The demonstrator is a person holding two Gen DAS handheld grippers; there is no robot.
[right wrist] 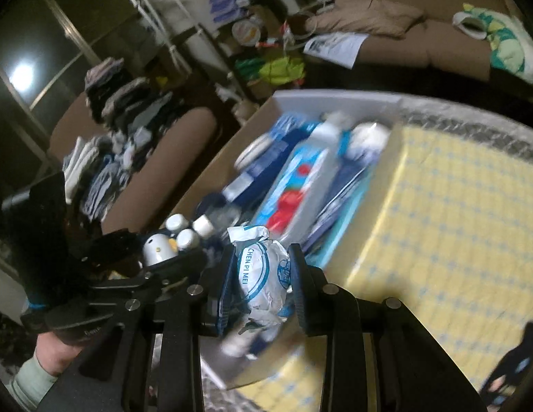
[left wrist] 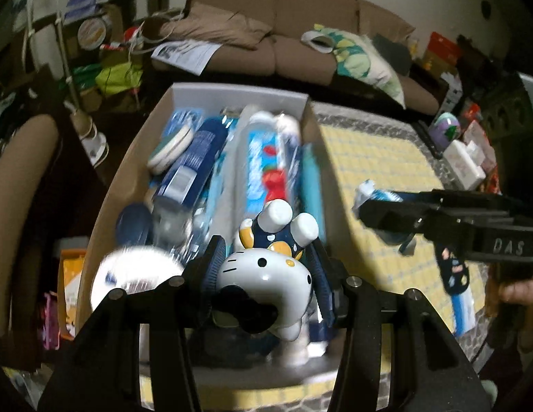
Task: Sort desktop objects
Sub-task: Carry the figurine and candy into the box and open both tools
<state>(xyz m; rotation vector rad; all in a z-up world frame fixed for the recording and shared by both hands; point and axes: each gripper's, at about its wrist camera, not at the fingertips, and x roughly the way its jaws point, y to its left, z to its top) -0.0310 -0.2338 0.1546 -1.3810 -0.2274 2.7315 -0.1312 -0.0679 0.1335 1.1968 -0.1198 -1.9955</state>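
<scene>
My left gripper (left wrist: 263, 267) is shut on a white cat figurine (left wrist: 266, 271) in a navy outfit, held head-down over the near end of an open cardboard box (left wrist: 111, 185). The box holds a blue and red toothpaste pack (left wrist: 266, 168), a navy tube (left wrist: 194, 161) and a round tin (left wrist: 170, 149). My right gripper (right wrist: 263, 274) is shut on a white and blue wrapped snack packet (right wrist: 263, 274) above the box's near end (right wrist: 386, 185). The figurine (right wrist: 166, 243) and the left gripper (right wrist: 153, 267) show at the left of the right wrist view. The right gripper (left wrist: 366, 206) enters the left wrist view from the right.
The box stands on a table with a yellow checked cloth (left wrist: 379, 171). A dark patterned item (left wrist: 455, 271) lies on the cloth at the right. Small boxes and packets (left wrist: 462, 161) sit along the far right edge. A brown sofa (left wrist: 283, 34) stands behind, folded clothes (right wrist: 122, 144) at the left.
</scene>
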